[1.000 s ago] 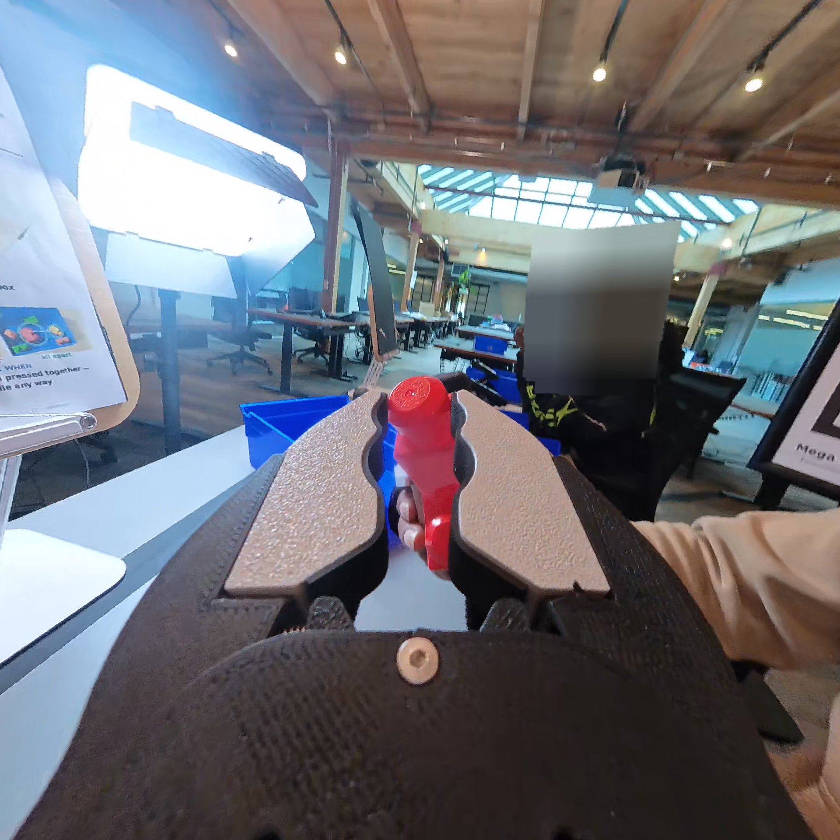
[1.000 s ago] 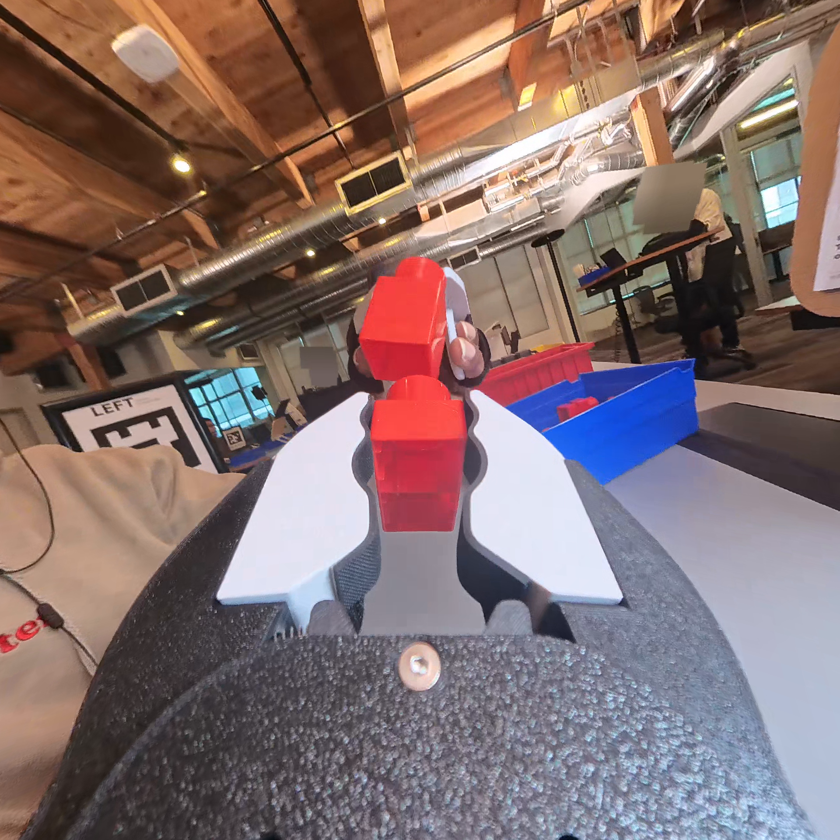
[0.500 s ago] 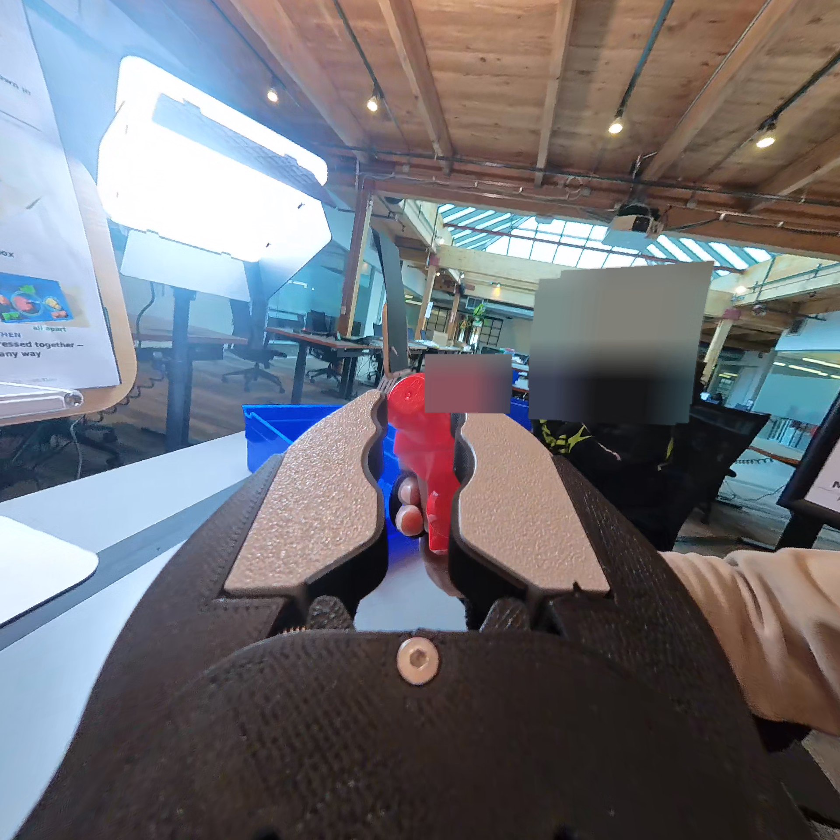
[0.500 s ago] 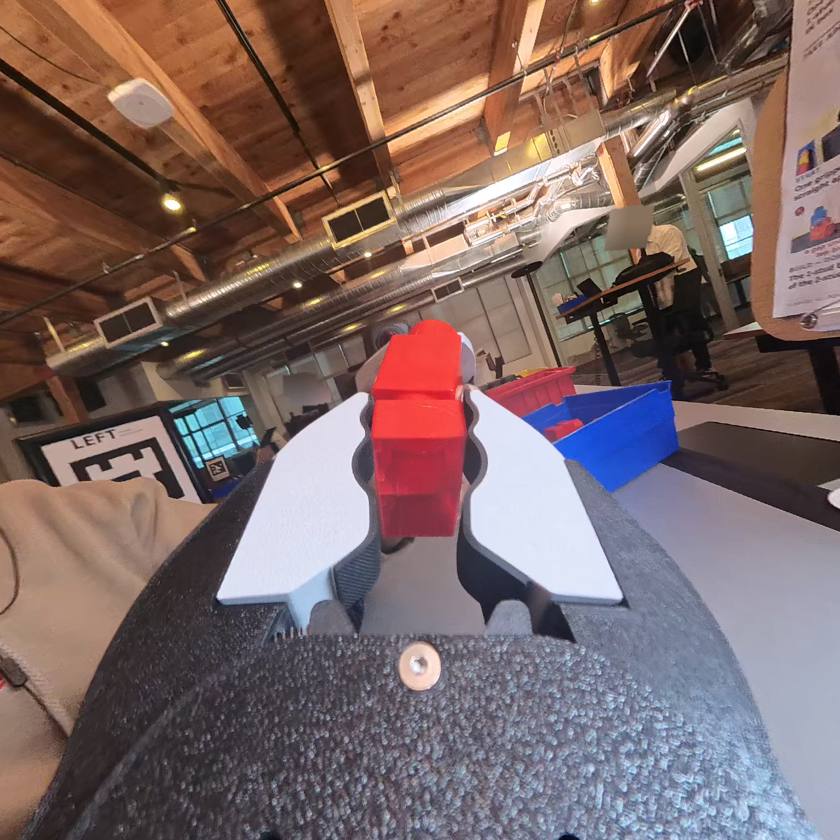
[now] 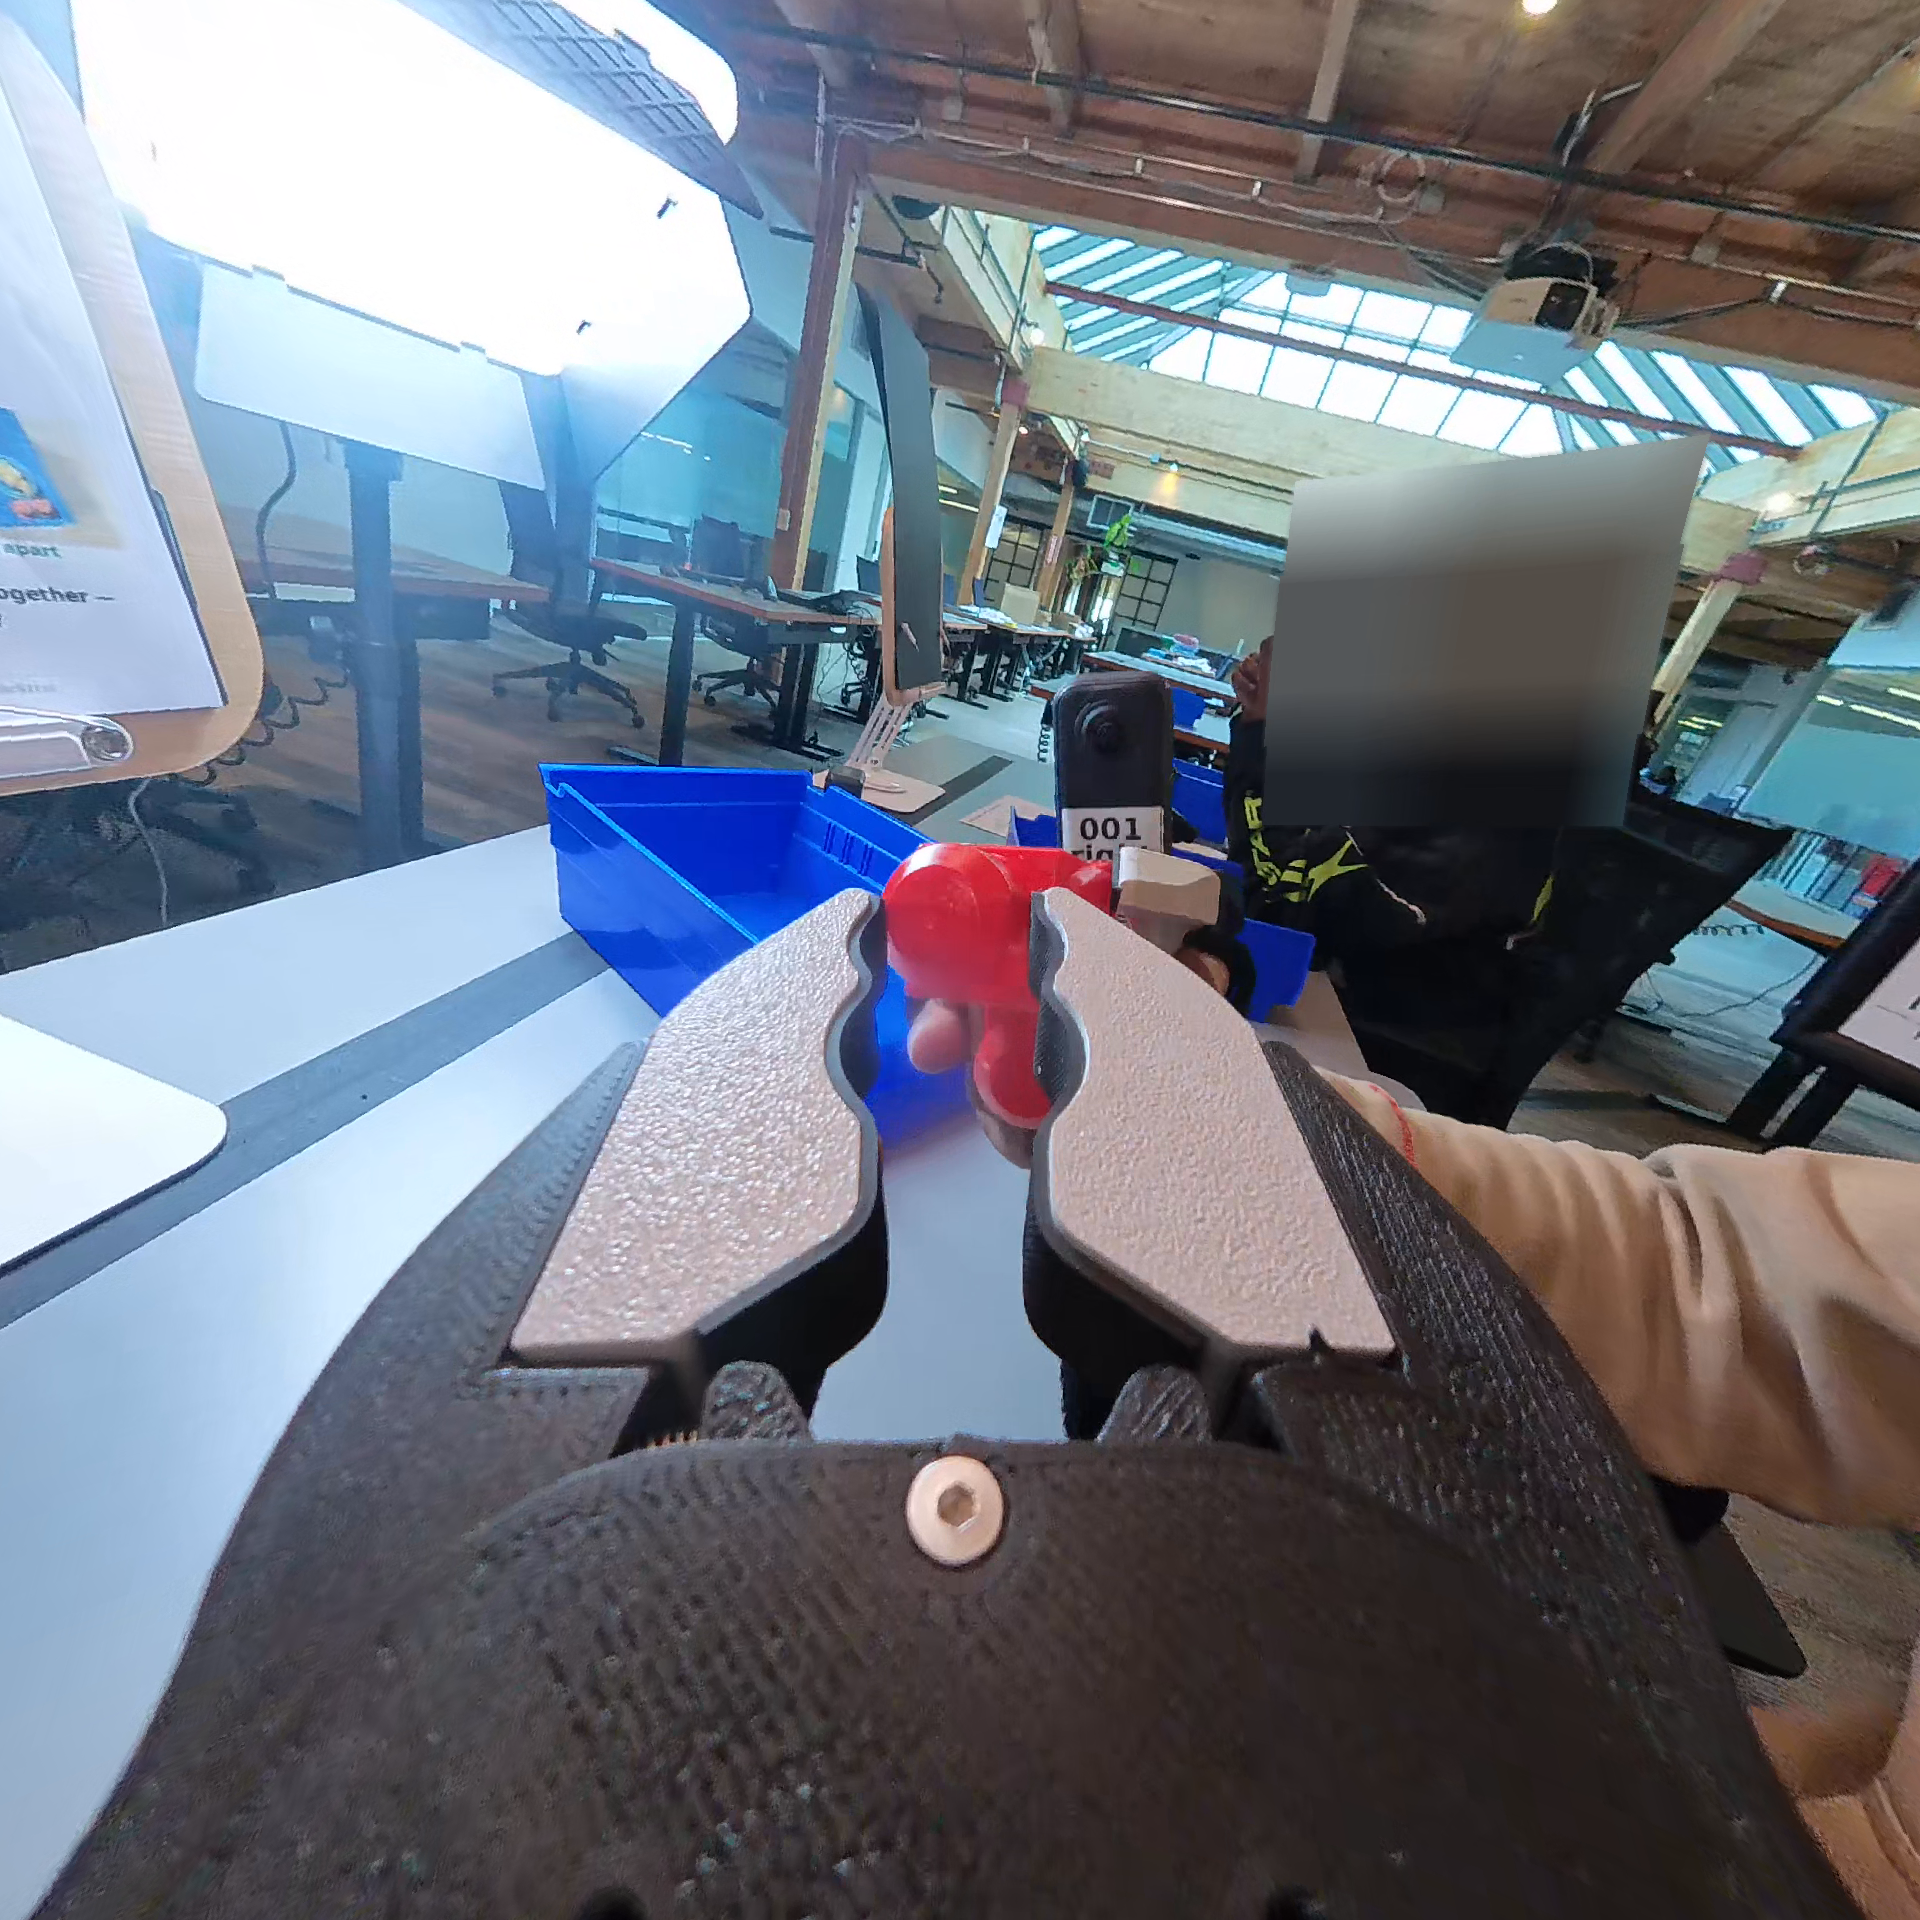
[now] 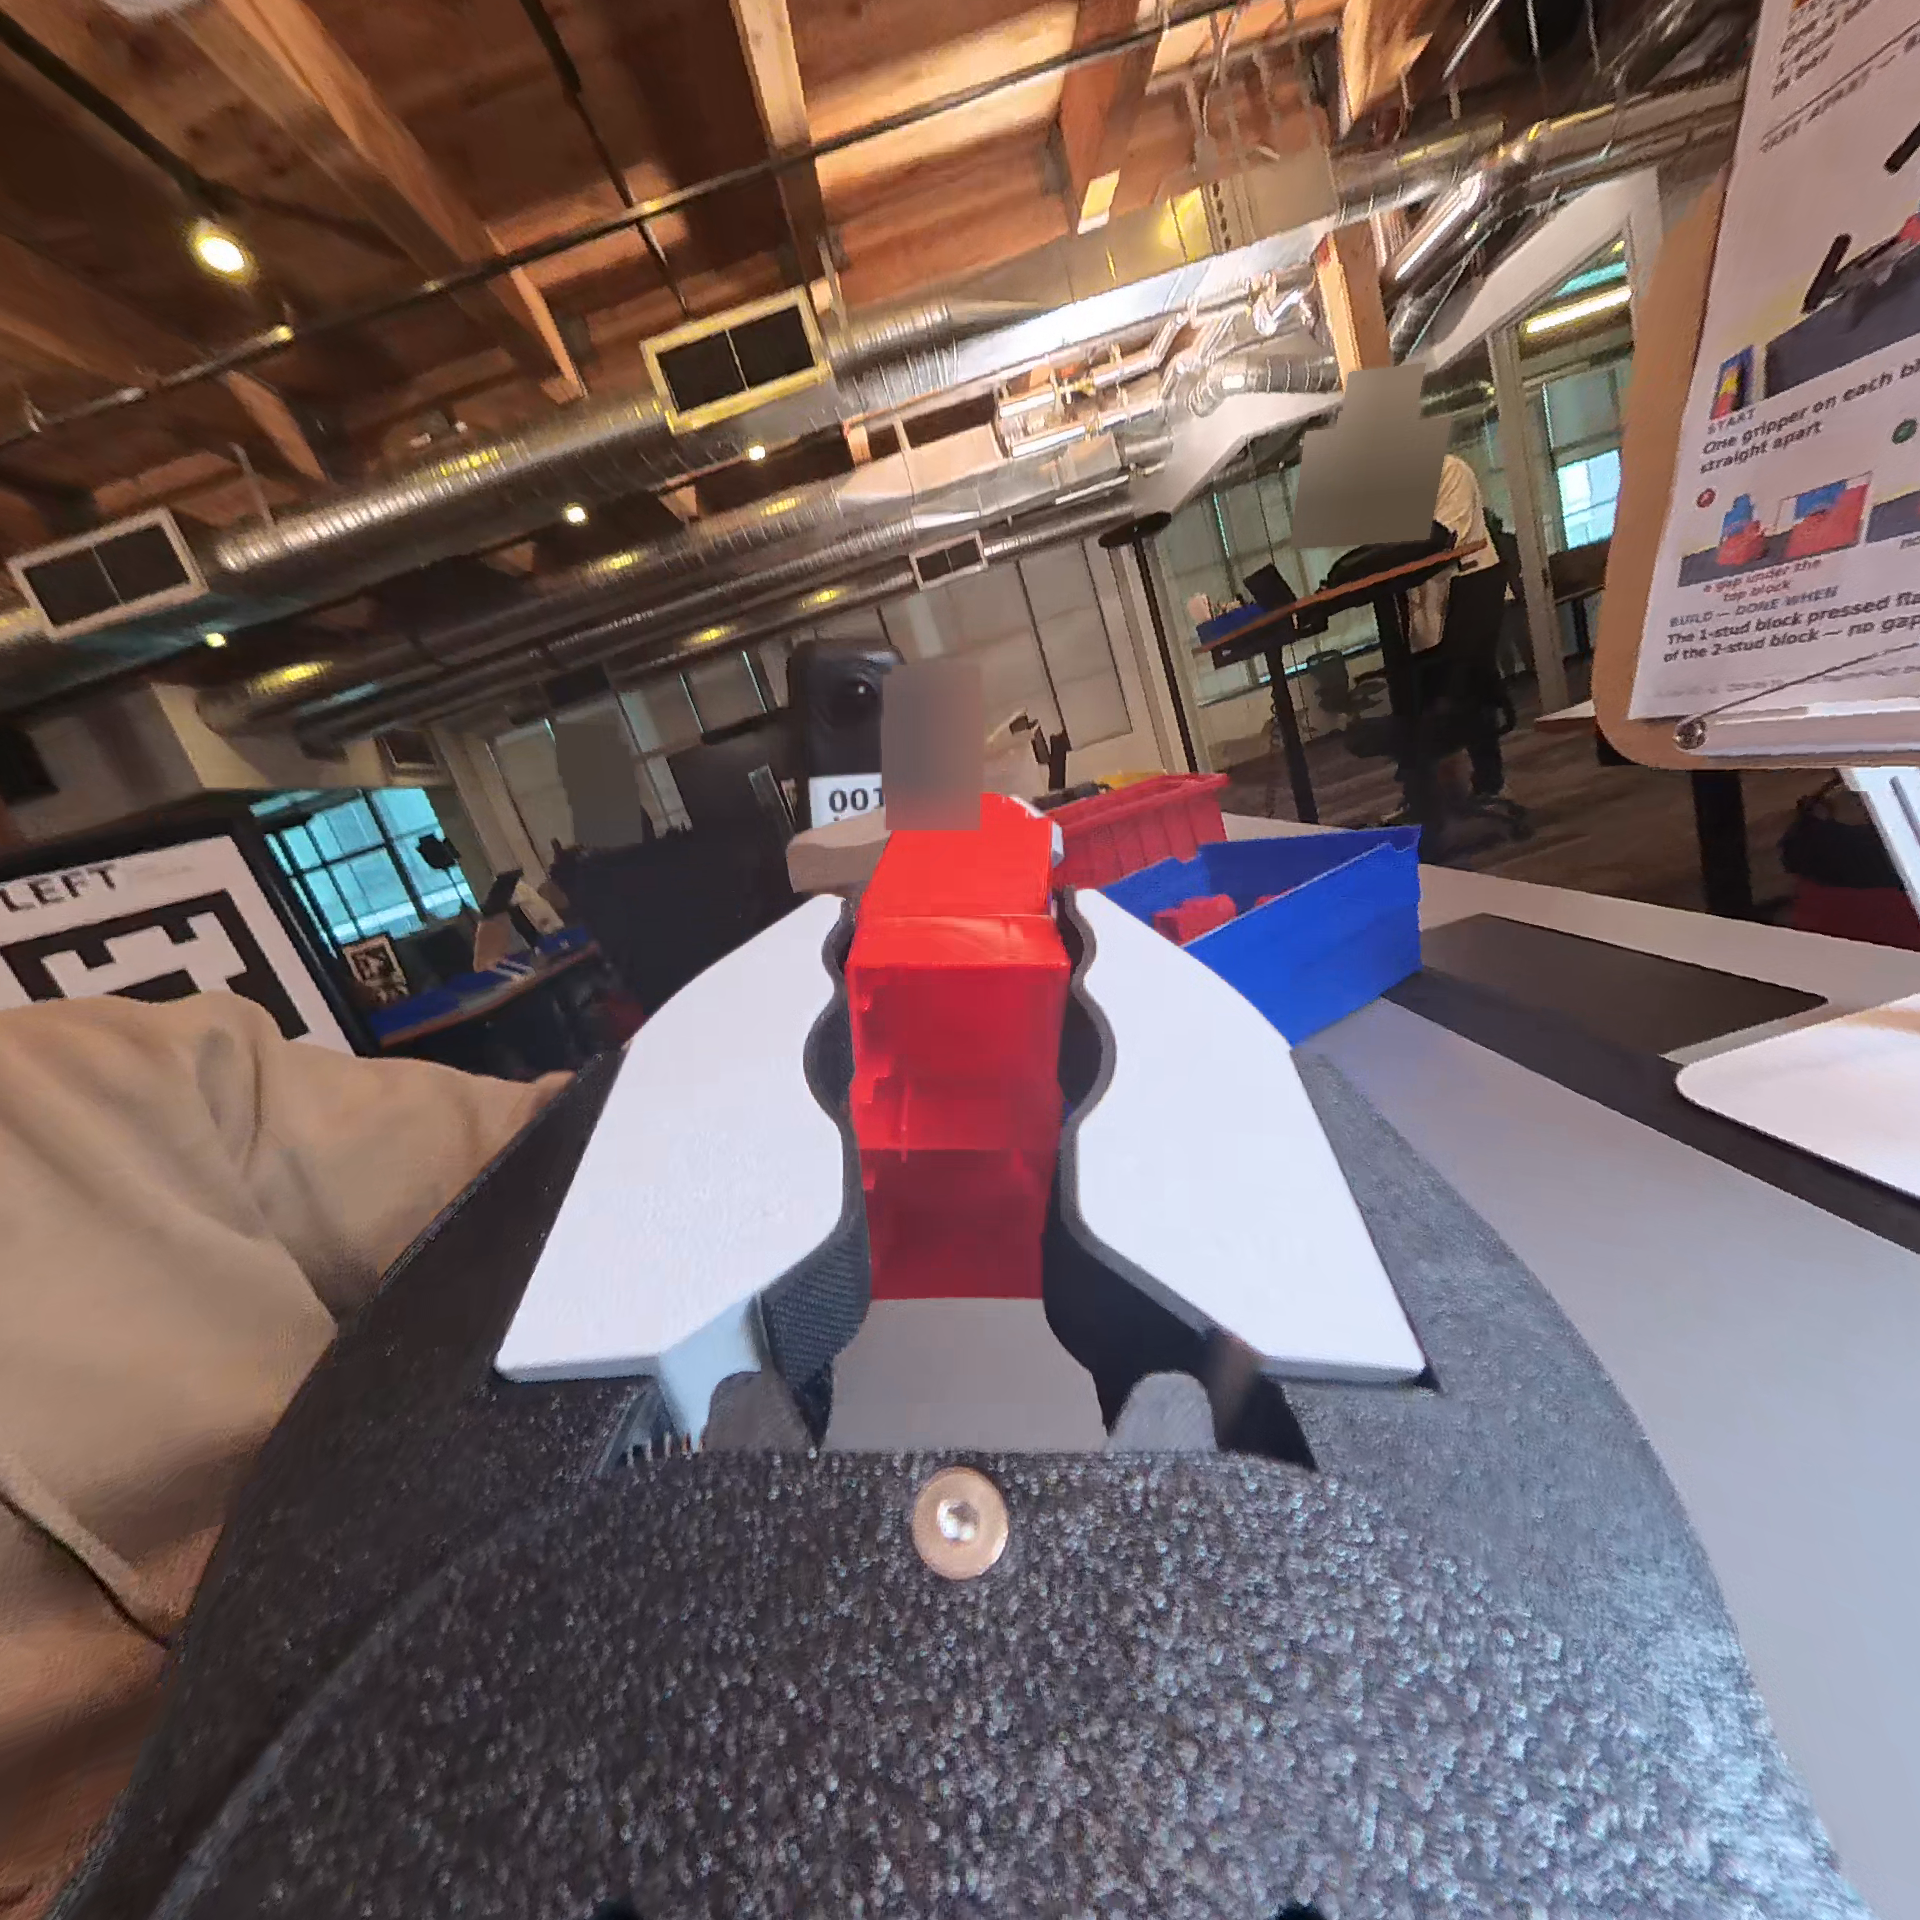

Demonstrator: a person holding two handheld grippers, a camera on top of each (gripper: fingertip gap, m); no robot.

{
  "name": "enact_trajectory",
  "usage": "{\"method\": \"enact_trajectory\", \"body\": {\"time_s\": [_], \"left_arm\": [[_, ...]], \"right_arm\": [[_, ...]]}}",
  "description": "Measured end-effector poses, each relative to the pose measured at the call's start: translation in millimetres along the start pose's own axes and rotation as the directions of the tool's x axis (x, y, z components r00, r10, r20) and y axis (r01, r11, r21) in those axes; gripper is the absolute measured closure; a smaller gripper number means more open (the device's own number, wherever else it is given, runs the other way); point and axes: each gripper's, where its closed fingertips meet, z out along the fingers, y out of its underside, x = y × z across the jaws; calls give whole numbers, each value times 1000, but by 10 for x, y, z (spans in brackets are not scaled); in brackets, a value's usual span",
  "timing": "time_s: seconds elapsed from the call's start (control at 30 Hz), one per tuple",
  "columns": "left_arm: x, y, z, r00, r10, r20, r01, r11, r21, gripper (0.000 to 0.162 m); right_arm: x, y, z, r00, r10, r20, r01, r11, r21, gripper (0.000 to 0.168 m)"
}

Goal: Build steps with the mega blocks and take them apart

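Your left gripper (image 5: 956, 935), pebbled grey jaws, is clamped on a glossy red block (image 5: 961, 925). Your right gripper (image 6: 956, 925), smooth white jaws, grips a boxy red block (image 6: 956, 1049) pressed against it, above the grey surface (image 6: 1621, 1278). Printed sheets hang nearby.

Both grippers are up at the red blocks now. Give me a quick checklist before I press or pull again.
1. Right gripper shut on the larger red block: ok.
2. Left gripper shut on the smaller red block: ok, its fingers touch both sides.
3. Smaller block meets the top of the larger one: ok, they touch.
4. Seated flat, no gap: cannot tell, the joint is partly hidden by the fingers.
5. Blocks held above the table, free of the blue bin: ok.
6. Blocks in line: cannot tell, the top one looks slightly skewed.
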Motion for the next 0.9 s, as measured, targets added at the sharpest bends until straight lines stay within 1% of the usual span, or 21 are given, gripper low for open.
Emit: {"method": "enact_trajectory", "body": {"time_s": [0.13, 0.23, 0.43, 0.63, 0.73, 0.9], "left_arm": [[15, 18, 3, 1000, -1, -12, 1, 1000, -3, 135], [31, 22, 2, 1000, 12, -10, -12, 1000, -14, 135], [32, 40, 13, 1000, 24, 1, -24, 1000, -11, 135], [56, -74, 0, 998, 55, 21, -56, 997, 52, 135], [47, -84, -19, 999, 43, 16, -44, 997, 61, 136], [47, -79, -49, 998, 70, -8, -69, 997, 28, 136]], "right_arm": [[-7, 107, -15, 999, -52, -8, 51, 995, -87, 131], [-22, 66, -12, 999, -44, -1, 44, 998, -47, 130], [-15, 59, -23, 999, -48, -8, 47, 998, -49, 131], [-42, 8, 30, 1000, 0, 24, -1, 1000, 27, 131], [-41, 20, 50, 1000, -21, 9, 21, 1000, 18, 131], [-47, 80, 67, 998, -59, -4, 59, 998, -37, 131]]}}
